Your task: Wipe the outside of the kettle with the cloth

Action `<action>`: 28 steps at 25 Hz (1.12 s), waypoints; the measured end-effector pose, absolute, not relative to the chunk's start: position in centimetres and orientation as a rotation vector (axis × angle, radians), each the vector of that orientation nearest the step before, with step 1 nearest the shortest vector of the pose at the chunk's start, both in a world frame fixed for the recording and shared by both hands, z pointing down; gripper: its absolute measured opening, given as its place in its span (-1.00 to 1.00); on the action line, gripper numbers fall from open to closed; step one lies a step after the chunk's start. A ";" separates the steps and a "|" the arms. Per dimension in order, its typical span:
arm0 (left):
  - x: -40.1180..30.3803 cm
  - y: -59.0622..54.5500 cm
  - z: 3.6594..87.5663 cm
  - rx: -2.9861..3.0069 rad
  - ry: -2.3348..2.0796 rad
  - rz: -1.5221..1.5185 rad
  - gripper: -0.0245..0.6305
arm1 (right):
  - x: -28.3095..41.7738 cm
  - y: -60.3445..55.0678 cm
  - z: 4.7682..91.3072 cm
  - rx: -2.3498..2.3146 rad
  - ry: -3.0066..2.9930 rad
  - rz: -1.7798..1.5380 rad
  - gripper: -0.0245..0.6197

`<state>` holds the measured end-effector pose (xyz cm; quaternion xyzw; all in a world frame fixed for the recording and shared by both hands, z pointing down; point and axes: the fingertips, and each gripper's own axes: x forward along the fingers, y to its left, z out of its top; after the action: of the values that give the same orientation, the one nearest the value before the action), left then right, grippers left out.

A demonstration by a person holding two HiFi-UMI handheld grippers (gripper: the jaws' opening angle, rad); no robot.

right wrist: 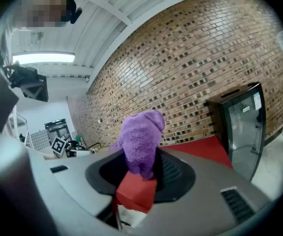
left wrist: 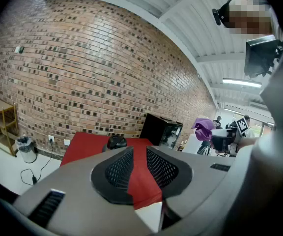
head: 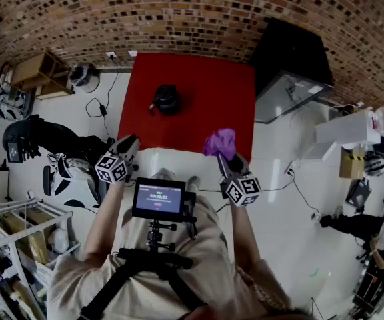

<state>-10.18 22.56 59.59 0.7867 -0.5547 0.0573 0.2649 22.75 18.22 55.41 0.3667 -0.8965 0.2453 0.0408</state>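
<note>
While both grippers hang short of it, table [head: 199, 99]: red top, straight ahead of the person, brick wall behind it. Neither gripper is over it yet.
Kettle [head: 166, 100]: dark, squat, upright on the table, left of the table's middle and toward the far edge. Nothing is touching it. Spout and handle direction are too small to tell.
Right gripper [head: 224, 157]: jaws clamped on the cloth, pointing a little downward, held near the table's near-right corner.
Left gripper [head: 127, 145]: jaws a narrow gap apart with nothing between them; only the red top shows through the gap. Held off the near-left corner, well apart from the kettle.
Cloth [head: 220, 142]: purple, fluffy, bunched upright out of the right jaws, a free wad standing above the pads.
Cloth to kettle: the kettle lies forward and to the left of the cloth hand. The left gripper's line runs almost at it, the kettle sitting just left of its jaw gap in that view. Judgement: the right hand must travel forward and left to lay cloth on the kettle wall; the left hand is better lined up to steady it.
</note>
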 end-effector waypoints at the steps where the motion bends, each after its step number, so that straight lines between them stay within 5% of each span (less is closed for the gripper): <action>1: -9.7 22.6 59.8 2.123 -1.502 0.167 -0.66 | 23.0 18.1 55.7 1.116 -2.744 0.757 -0.43; 11: -10.2 20.1 62.4 2.086 -1.501 0.223 -0.62 | 22.1 16.0 58.4 1.090 -2.684 0.812 -0.43; 28: -12.4 6.3 71.6 2.185 -1.169 0.490 -0.25 | 13.6 5.0 56.4 1.249 -2.615 0.745 -0.43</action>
<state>-12.42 6.27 71.62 0.8244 -0.4411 0.1848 0.3027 13.60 4.98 56.42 0.4162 -0.8715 0.2483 0.0747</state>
